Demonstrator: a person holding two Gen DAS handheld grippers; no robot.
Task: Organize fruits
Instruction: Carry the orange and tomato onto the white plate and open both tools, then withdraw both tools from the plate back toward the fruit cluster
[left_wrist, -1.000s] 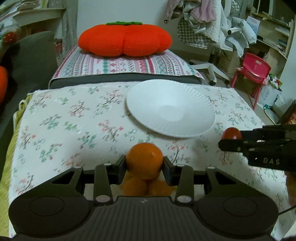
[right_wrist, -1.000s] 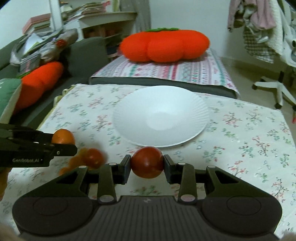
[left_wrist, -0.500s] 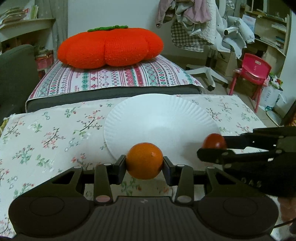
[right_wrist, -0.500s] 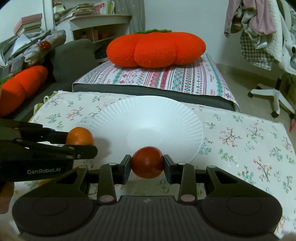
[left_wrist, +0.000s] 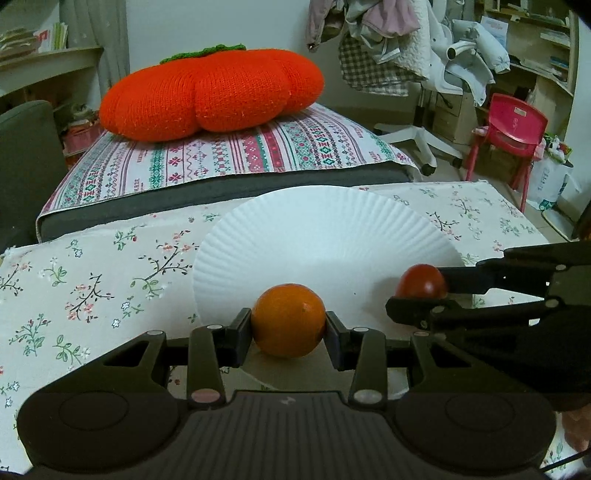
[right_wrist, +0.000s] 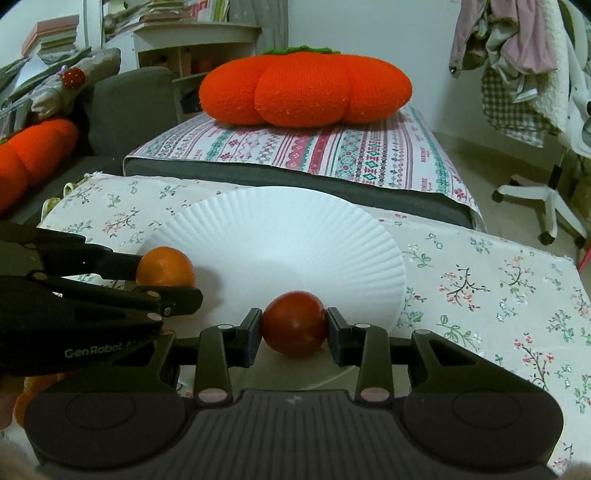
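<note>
Hidden or cut off: in the right wrist view, orange shapes (right_wrist: 26, 398) at the lower left edge sit behind the left gripper's body – too masked to identify. The underside of each held fruit is screened by the gripper's own frame, so contact with the plate cannot be told. A person's hand shows only as a blurred sliver at the lower right corner of the left wrist view.

Left gripper (left_wrist: 289, 326): lower centre of its own view, clamped on an orange (left_wrist: 289, 320), pads pressed to both sides. Fruit sits over the plate's near rim.

Right gripper (right_wrist: 294, 326): lower centre of its own view, clamped on a dark red tomato (right_wrist: 294, 323), likewise over the near rim. In the left wrist view it enters from the right edge, tomato at its tip.

Plate (left_wrist: 314, 229): white, fluted, centre of both views – its bowl holds nothing apart from the two gripped fruits at its near edge, orange to the left, tomato to the right.

Table (left_wrist: 92, 273): covered by a floral cloth, carrying the plate.

Background: a pumpkin-shaped orange cushion (left_wrist: 210, 99) on a striped mattress (left_wrist: 236, 155), upper centre; a red child's chair (left_wrist: 513, 129) at upper right; clothes heaped on a white swivel chair (left_wrist: 436, 74).
</note>
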